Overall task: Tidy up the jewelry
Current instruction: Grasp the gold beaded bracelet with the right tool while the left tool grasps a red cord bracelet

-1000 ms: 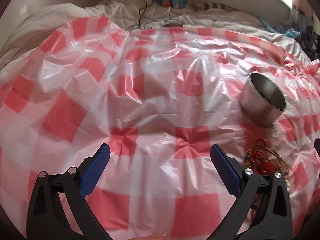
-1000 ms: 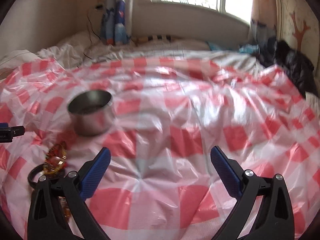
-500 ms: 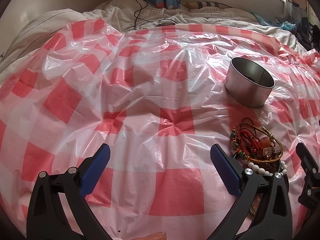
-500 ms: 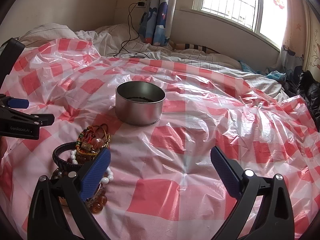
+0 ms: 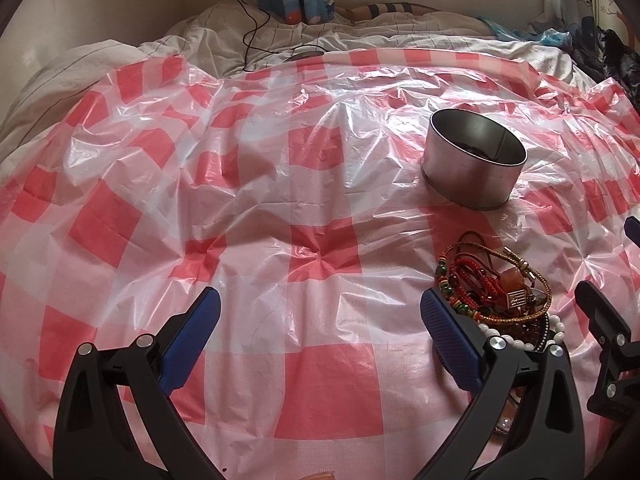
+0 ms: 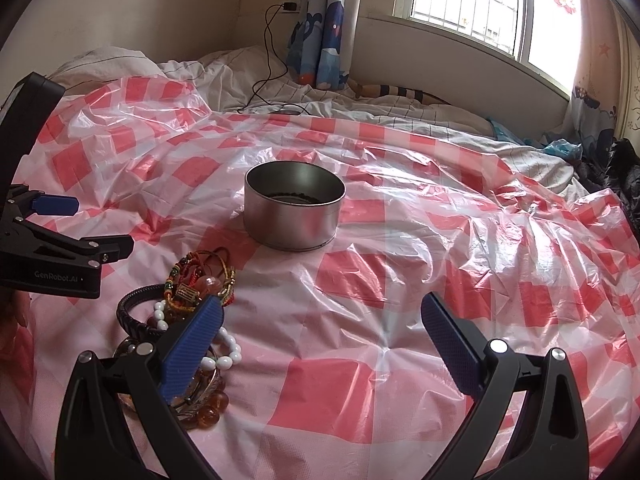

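Scene: bedroom, a crinkled red-and-white checked plastic sheet (image 6: 400,208) spread over a bed w/ rumpled white bedding (image 6: 240,76) behind it.
Left tongs: my left gripper (image 5: 320,322), black frame w/ blue ribbed pads, jaws wide apart, nothing between them, hovering over bare sheet. In the right wrist view I see it from the side at the left edge (image 6: 56,236).
Right tongs: my right gripper (image 6: 322,320), same build, jaws wide apart, nothing held. Its left pad (image 6: 192,348) sits over the near side of the jewelry heap; can't tell if it touches.
Jewelry: tangled pile of bracelets (image 6: 180,320) on the sheet, between the two grippers: red and gold cord bands w/ green beads (image 5: 492,280), a white bead strand (image 6: 224,352), a black braided band (image 6: 132,312), amber glass beads (image 6: 208,414). Pile is partly hidden by the gripper frames in both views.
Container: round silver metal tin, no lid (image 6: 294,204), upright on the sheet, just beyond the pile, apart from it. Something dark lies in the bottom; can't make out what.
Background: barred window (image 6: 460,4) at right, blue cartoon-print curtain (image 6: 320,40), black charger cable (image 6: 272,60) running from a wall socket down onto the bedding.
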Demonstrator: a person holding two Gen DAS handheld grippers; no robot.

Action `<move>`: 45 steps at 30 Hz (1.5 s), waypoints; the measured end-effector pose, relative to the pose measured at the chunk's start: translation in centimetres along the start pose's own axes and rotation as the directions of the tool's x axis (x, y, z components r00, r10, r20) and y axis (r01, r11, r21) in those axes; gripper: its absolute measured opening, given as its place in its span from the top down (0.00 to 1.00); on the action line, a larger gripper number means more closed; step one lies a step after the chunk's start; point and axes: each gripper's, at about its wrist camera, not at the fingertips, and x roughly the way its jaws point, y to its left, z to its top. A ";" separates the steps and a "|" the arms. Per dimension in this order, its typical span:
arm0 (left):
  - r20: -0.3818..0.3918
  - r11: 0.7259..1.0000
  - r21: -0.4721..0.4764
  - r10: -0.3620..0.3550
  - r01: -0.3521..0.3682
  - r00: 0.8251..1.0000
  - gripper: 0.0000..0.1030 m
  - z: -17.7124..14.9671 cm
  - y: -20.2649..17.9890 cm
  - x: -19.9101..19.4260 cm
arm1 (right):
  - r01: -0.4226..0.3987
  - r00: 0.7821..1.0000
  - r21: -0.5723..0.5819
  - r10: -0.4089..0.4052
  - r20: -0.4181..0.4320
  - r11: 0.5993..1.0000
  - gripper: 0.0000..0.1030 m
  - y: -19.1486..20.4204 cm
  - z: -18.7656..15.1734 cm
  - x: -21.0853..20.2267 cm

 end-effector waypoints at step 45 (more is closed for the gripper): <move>-0.074 0.975 -0.133 -0.187 0.176 0.980 0.06 0.0 2.5 1.5 | -0.472 0.852 0.359 0.521 -0.048 0.805 0.94 -4.8 2.3 4.0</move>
